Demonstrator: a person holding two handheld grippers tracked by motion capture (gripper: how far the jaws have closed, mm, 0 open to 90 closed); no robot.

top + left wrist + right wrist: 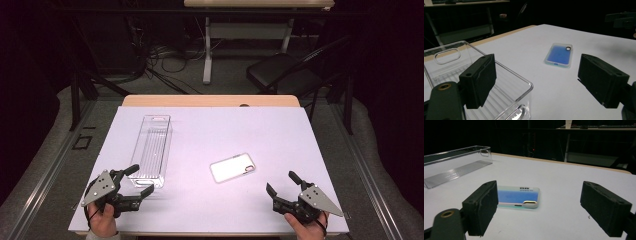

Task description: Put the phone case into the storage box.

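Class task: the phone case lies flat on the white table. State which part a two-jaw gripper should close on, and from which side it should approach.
Grip the phone case across its two long edges, coming from above. It lies flat and thin, so only its narrow width would fit between open jaws. The right gripper is probably nearer.

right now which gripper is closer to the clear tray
The left gripper: its open jaws sit right at the clear tray's near end. The right gripper is across the table, nearer the phone case.
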